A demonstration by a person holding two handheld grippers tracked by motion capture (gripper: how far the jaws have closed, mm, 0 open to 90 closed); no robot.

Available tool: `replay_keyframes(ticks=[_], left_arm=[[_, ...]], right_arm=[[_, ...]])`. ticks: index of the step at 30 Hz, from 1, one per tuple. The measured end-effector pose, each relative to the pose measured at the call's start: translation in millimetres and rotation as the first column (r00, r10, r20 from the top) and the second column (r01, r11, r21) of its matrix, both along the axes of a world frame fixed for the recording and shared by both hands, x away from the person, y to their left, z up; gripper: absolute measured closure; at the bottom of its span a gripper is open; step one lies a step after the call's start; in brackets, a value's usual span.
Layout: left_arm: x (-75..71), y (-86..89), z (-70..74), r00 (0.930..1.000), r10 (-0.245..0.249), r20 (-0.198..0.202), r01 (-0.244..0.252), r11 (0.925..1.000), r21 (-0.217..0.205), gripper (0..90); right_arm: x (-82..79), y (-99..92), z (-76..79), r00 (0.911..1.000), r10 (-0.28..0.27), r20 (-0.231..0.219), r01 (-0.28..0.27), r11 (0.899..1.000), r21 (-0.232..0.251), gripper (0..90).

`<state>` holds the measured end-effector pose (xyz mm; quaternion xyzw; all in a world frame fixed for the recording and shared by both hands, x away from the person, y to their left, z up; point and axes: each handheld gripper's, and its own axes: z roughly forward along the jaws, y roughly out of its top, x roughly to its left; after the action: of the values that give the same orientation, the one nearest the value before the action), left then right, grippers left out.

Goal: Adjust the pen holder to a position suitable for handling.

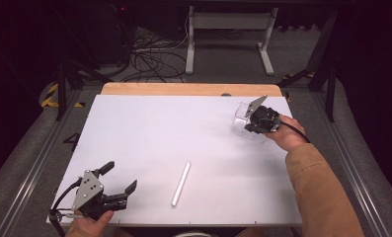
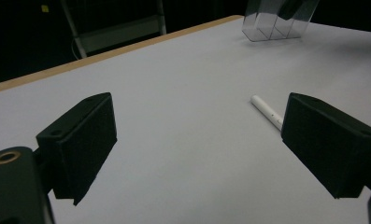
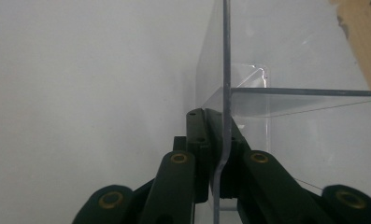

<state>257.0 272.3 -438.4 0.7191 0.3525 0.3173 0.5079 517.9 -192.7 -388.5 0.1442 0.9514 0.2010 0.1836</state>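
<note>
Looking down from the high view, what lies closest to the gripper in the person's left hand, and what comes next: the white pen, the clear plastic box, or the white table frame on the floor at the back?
From the left gripper:
1. White pen, just to its right on the white mat.
2. Clear plastic box, far right of the mat, clamped by the right gripper.
3. White table frame, on the floor beyond the table's far edge.

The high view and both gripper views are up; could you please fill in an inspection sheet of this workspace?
Surface: white sheet on a wooden table.
Job's things: clear box at far right, one wall clamped; white pen lying near the front.
Clutter: nothing seen.
Grippers: right tool shut on the box wall; left tool open, resting at the front left corner, pen ahead of it.
Cables: one trails from each tool; a tangle lies on the floor beyond the table.
Surroundings: dark room, white frame behind.
</note>
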Motion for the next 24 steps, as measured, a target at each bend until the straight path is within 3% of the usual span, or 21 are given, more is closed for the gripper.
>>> replay_keyframes(ticks=[6,13,18,24], left_arm=[[-0.2,-0.4,0.3,1.0,0.0,0.001,0.0,1.0,0.002,11.1],[-0.4,-1.2,0.4,1.0,0.0,-0.001,0.0,1.0,0.001,11.1],[-0.4,-0.7,0.5,1.0,0.001,0.001,-0.001,1.0,0.0,11.1],[-0.5,-0.1,0.5,1.0,0.002,-0.002,-0.002,1.0,-0.004,11.1]], right_arm=[[-24.2,15.6,18.3,0.9958,0.089,-0.024,-0.088,0.996,0.028,85.5],[-58.7,50.3,21.3,0.9699,0.231,-0.078,-0.232,0.973,-0.007,84.8],[-74.7,70.7,18.0,0.9535,0.28,-0.112,-0.286,0.957,-0.041,84.8],[-87.4,87.8,9.7,0.9378,0.306,-0.163,-0.319,0.946,-0.06,84.6]])
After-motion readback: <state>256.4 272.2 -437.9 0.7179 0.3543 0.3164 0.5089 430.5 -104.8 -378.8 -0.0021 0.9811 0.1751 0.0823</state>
